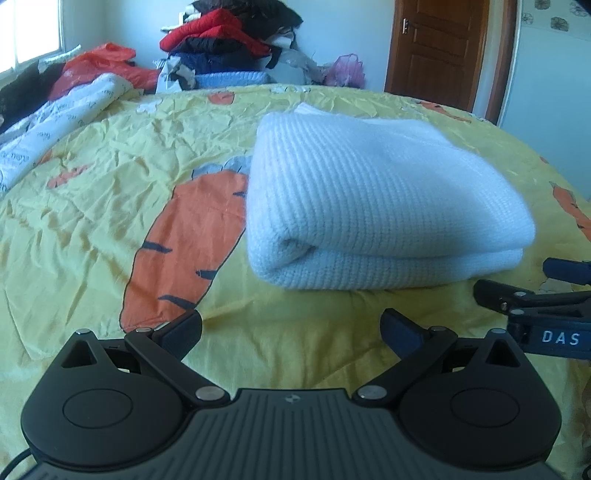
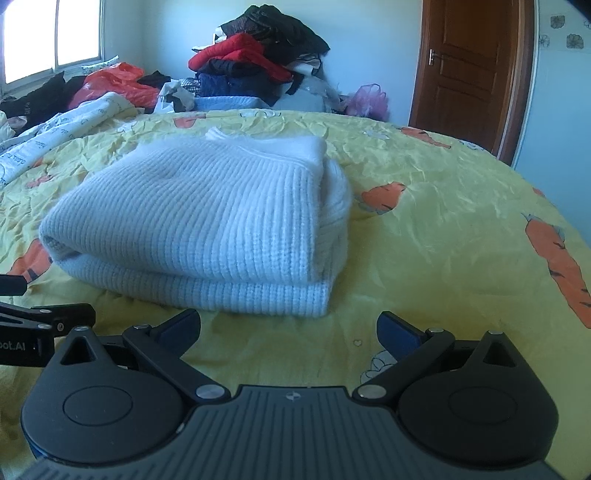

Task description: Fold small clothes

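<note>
Sweater [image 1: 376, 199] [image 2: 199, 229], white ribbed knit, is laid folded into a thick bundle of at least two layers on the bed [image 1: 92, 221] [image 2: 443, 229]. Its rounded fold edge is turned toward both cameras, and a ribbed band is seen along the right side in the right wrist view. The bundle is held by neither gripper.

Left gripper [image 1: 291, 328] is positioned just short of the near edge of the sweater, its fingers spread wide, with nothing between them. Right gripper [image 2: 288, 328] is likewise spread wide and empty, near the front right corner of the bundle. Each gripper is seen at the edge of the other's view, just beside it.

The bed is covered by a wrinkled yellow sheet printed with orange carrots [image 1: 181, 251] [image 2: 561, 258]. A white printed cloth [image 1: 55, 125] [image 2: 55, 129] is lying at the far left of the bed. Behind it, a red plastic bag [image 1: 107, 66] [image 2: 110, 83] is seen below a window [image 1: 29, 29] [image 2: 51, 37]. A clothes pile [image 1: 229, 40] [image 2: 258, 55], red and dark, is stacked at the far side. A brown door [image 1: 439, 51] [image 2: 469, 66] is shut at the right.
</note>
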{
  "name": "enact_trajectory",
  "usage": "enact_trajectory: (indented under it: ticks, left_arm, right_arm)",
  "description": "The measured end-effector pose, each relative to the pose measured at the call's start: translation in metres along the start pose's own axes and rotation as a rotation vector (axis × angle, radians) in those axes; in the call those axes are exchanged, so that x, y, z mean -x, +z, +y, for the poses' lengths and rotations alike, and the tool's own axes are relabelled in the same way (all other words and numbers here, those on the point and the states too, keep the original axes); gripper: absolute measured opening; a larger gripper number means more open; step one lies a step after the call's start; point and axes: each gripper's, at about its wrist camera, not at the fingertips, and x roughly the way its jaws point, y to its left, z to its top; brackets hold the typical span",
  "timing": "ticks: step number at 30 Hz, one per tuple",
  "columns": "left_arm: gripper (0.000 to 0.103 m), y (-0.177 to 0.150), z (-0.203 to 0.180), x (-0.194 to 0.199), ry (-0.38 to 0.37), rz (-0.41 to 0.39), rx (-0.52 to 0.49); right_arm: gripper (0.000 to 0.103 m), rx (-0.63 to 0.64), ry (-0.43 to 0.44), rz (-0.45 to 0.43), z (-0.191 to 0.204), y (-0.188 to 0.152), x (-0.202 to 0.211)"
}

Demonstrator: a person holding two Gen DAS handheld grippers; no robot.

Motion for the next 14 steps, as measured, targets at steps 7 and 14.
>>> enact_trajectory:
  ticks: [7, 14]
  left_arm:
    - [0.103, -0.003, 0.007, 0.015, -0.03, -0.082, 0.043]
    - [0.103, -0.001, 0.008, 0.031, -0.05, -0.112, 0.032]
  right_arm:
    - [0.103, -0.015, 0.013, 0.024, -0.001, -0.002, -0.003]
    - [0.103, -0.035, 0.029, 0.028, -0.002, -0.001, -0.001]
